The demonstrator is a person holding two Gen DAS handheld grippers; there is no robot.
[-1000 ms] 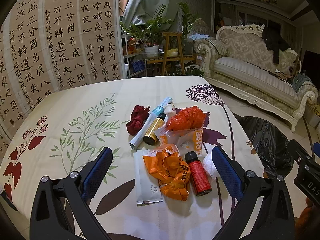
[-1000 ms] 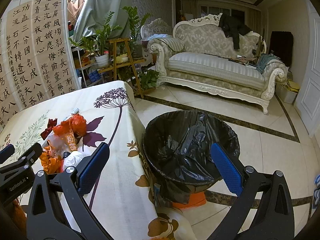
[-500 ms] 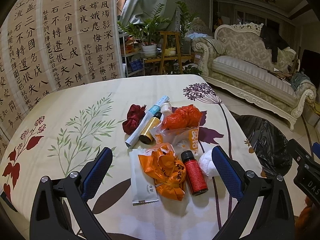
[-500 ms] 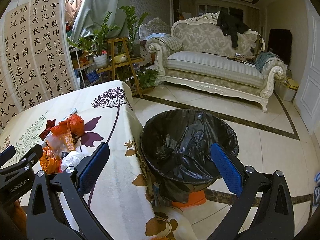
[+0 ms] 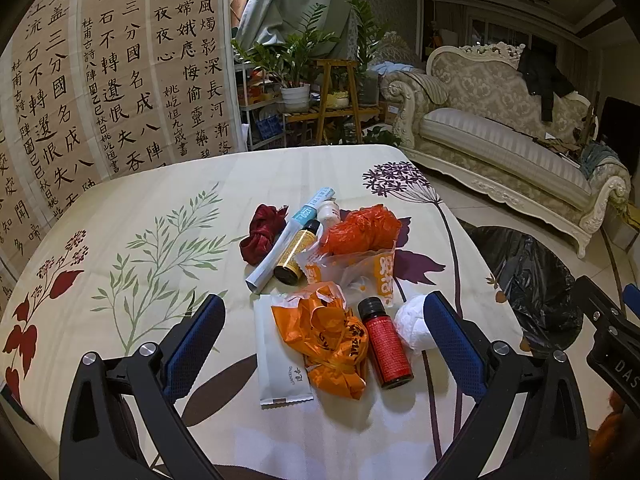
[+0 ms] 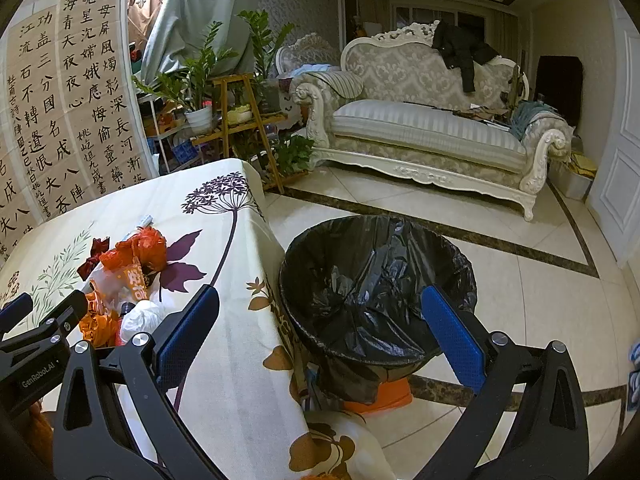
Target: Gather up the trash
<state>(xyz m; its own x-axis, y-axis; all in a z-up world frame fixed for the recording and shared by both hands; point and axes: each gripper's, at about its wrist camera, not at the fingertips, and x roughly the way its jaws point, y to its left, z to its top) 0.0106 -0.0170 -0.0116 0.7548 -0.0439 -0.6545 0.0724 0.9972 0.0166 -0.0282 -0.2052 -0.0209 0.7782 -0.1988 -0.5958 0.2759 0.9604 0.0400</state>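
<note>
The left gripper (image 5: 324,328) hovers above the near part of the tabletop (image 5: 160,208), its blue-padded fingers (image 5: 196,336) spread wide apart and holding nothing. The trash lies in a loose cluster toward the right edge of the tabletop, which is covered with a cream floral cloth.

Between the spread fingers, from left to right:
- a flat white sachet (image 5: 280,356), partly covered by the next item;
- a crumpled orange plastic bag (image 5: 328,340);
- a small red bottle with a black cap (image 5: 385,344), lying on its side just beside the bag;
- a white paper wad (image 5: 412,326), touching the right finger's inner side as seen from the left wrist.

Farther from the near edge:
- a clear bag with orange print (image 5: 352,268);
- a red-orange crumpled bag (image 5: 362,226) resting on it;
- a gold bottle with a black cap (image 5: 296,252);
- a white and blue tube (image 5: 288,236), lying along the gold bottle;
- a small white bottle (image 5: 329,212);
- a dark red fabric scrap (image 5: 262,232), at the left of the cluster.

The right gripper (image 6: 320,332) is held beyond the right edge of the tabletop, over the floor. Its fingers (image 6: 450,336) are likewise wide apart and empty. A bin lined with a black bag (image 6: 376,288) stands on the tiled floor just beside the right edge of the tabletop, and it appears between the right gripper's fingers in the right wrist view. An orange base shows beneath the liner.
</note>
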